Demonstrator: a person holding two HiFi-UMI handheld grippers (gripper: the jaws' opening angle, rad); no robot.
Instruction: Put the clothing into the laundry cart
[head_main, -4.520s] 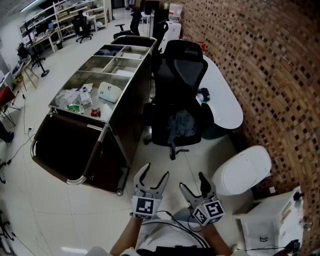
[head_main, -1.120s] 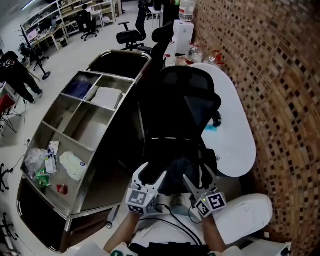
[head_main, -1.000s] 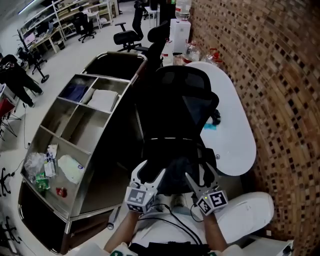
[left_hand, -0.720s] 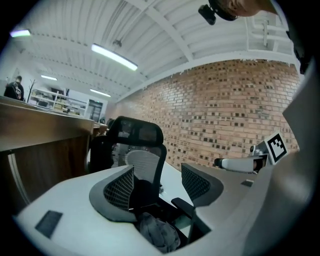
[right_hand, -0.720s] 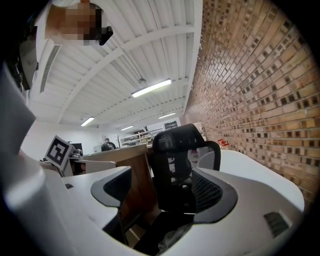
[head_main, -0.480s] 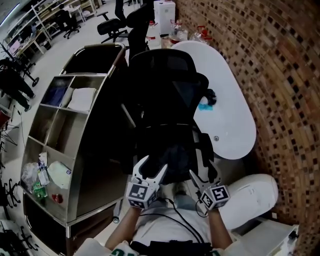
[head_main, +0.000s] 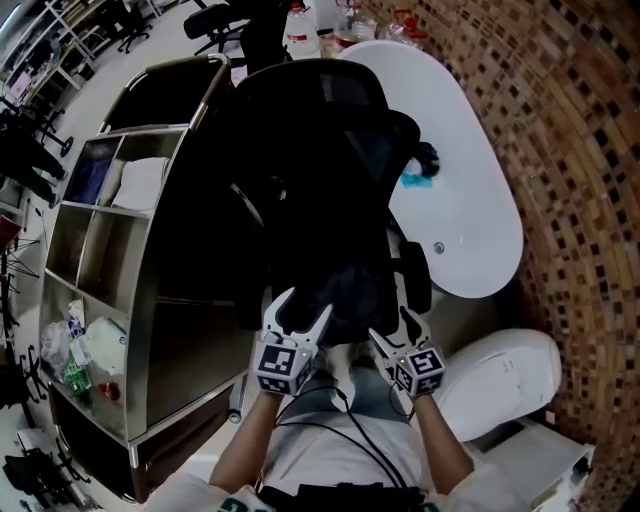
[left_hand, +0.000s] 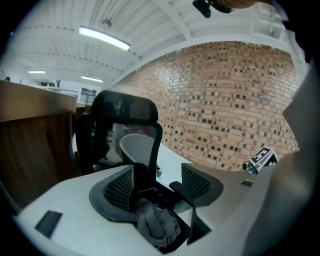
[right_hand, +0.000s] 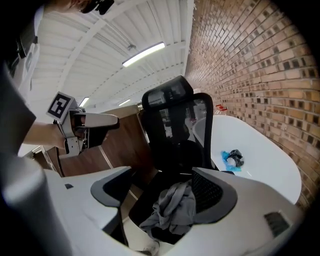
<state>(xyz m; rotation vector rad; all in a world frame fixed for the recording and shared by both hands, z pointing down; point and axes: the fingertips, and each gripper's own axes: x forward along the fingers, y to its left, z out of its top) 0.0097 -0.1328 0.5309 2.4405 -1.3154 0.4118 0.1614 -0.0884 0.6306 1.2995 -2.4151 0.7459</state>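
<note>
A crumpled grey piece of clothing (head_main: 352, 292) lies on the seat of a black office chair (head_main: 320, 130). In the left gripper view the clothing (left_hand: 157, 225) shows low between the jaws, and the right gripper view has the same clothing (right_hand: 174, 207) on the seat ahead of that gripper. My left gripper (head_main: 300, 306) and right gripper (head_main: 393, 328) hover side by side at the seat's front edge, both open and holding nothing. The laundry cart (head_main: 140, 300), steel-topped with wooden sides, stands directly left of the chair.
The cart's compartments hold folded white and blue items (head_main: 135, 185) and small packets (head_main: 85, 350). A white oval table (head_main: 470, 220) with a small blue and black object (head_main: 418, 170) sits right of the chair. A white rounded seat (head_main: 500, 385) and brick wall (head_main: 590, 150) lie to the right.
The view has closed in on the chair, whose seat now lies just beyond the fingertips. Both grippers stay open and level with each other.
</note>
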